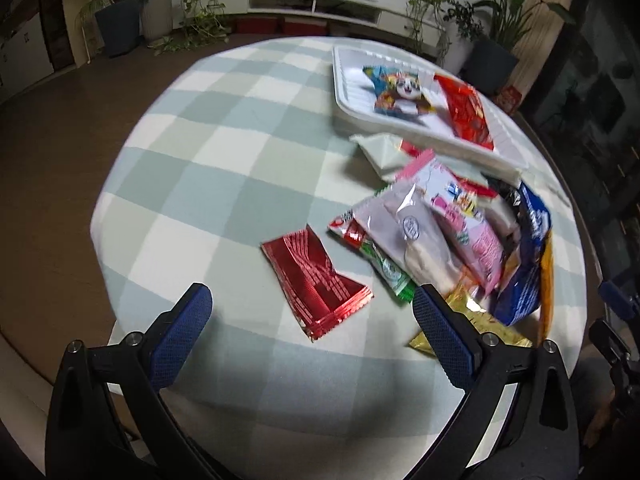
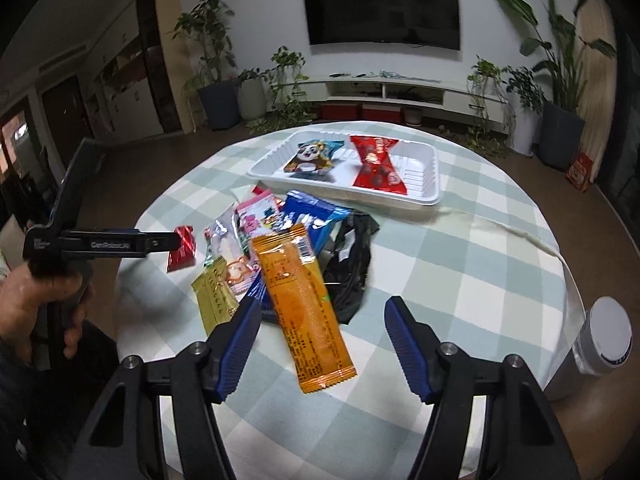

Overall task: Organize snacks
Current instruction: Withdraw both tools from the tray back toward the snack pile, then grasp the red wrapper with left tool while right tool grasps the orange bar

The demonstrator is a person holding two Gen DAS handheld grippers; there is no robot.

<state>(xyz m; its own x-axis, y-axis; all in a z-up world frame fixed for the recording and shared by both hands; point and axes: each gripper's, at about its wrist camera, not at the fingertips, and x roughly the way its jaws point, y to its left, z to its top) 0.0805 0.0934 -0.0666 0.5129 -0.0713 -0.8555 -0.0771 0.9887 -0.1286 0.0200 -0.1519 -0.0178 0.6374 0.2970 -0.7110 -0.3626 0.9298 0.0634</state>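
- Hand (image 2: 28, 304) at far left in right-wrist view, gripping left gripper's handle.
- L gripper (image 1: 312, 308): jaws wide, nothing between pads, above red foil pack (image 1: 316, 280) lying alone on checked cloth (image 1: 200, 160).
- Snack pile (image 1: 440, 232) w/ pink, blue, green-edged packs just right of it.
- R gripper (image 2: 322, 320): jaws partly open, orange pack (image 2: 304, 300) between fingers, no pad touching it.
- Tray (image 2: 428, 196) beyond pile holds panda pack (image 2: 310, 156) & red pack (image 2: 376, 164).

Black plastic left gripper (image 1: 312, 308) and right gripper (image 2: 322, 320): blue ribbed pads (image 2: 240, 344), silver screws (image 2: 447, 347), white lettering on the arm.
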